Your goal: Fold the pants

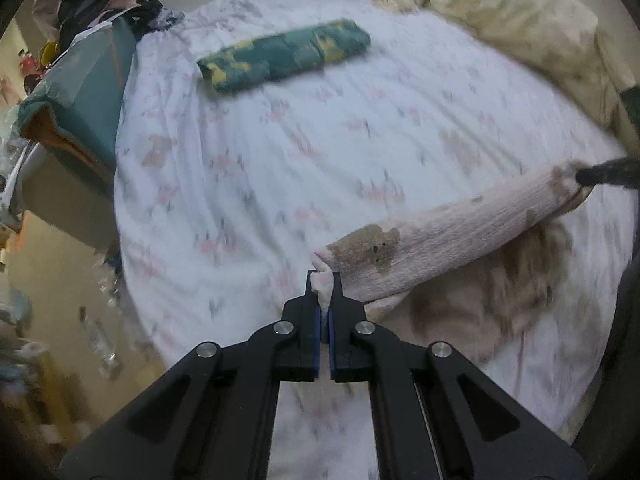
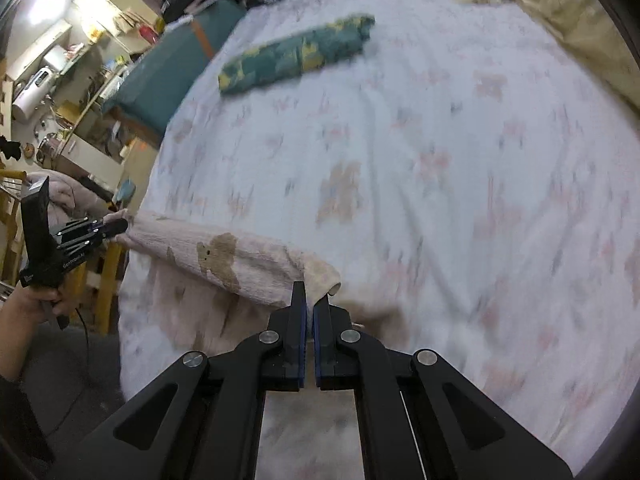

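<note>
Pants (image 1: 448, 236), one pale pink pair printed with brown bears, are stretched in a band across the lower right of the left wrist view and the lower left of the right wrist view, over the near edge of the bed (image 1: 320, 128). Two tongs hold them, one at each end. The left tongs (image 1: 325, 280) are clamped on a bunched corner of the pink cloth at lower centre of their own view; the right tongs (image 2: 310, 300) are closed on the other end, with fabric pinched between the blue pads. More of the pants hangs below the taut band.

One folded green-and-yellow garment (image 1: 284, 56) lies well apart, in the upper part of both views. One cream blanket (image 1: 520, 12) is heaped at the upper right.

Only the right wrist view shows the person's left hand (image 2: 38, 300) gripping the handle at the left edge, and cluttered shelves (image 2: 60, 76) at upper left. Only the left wrist view shows a bear's face clearly.
</note>
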The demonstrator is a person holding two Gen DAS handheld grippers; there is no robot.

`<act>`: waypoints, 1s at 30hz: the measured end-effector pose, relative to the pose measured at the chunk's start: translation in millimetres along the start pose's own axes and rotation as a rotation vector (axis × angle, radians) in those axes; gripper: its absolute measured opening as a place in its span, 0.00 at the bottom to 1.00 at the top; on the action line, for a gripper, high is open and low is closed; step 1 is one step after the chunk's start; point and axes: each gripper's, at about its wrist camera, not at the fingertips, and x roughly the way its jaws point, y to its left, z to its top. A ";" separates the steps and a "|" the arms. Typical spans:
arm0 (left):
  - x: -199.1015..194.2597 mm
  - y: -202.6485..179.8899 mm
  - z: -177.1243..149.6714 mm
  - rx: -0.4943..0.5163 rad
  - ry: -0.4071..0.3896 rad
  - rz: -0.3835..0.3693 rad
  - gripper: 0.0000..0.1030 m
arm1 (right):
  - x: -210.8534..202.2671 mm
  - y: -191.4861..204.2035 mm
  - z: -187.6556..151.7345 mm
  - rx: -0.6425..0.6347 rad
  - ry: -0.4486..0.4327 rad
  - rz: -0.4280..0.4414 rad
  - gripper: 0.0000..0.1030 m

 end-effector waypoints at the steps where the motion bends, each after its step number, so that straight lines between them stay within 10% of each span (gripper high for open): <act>1: 1.1 -4.2 -6.6 0.008 0.039 0.006 0.01 | 0.9 4.5 -11.1 -0.001 0.029 -0.009 0.01; 9: 44.0 -34.8 -69.8 0.031 0.358 0.030 0.09 | 40.5 11.7 -75.9 0.012 0.311 -0.115 0.08; 13: 24.1 -28.3 -73.0 -0.011 0.356 0.062 0.58 | 21.2 20.1 -80.8 -0.057 0.305 -0.204 0.24; 20: -4.4 -32.3 -36.2 -0.125 0.163 0.038 0.59 | -25.9 51.8 -51.7 -0.069 -0.019 -0.025 0.30; 23: 23.1 -50.1 -29.6 -0.227 0.156 -0.046 0.59 | 27.3 65.9 -44.8 -0.070 0.059 -0.021 0.30; 30: 84.9 -58.2 -76.3 -0.257 0.385 0.030 0.64 | 93.0 42.3 -80.4 -0.139 0.302 -0.247 0.25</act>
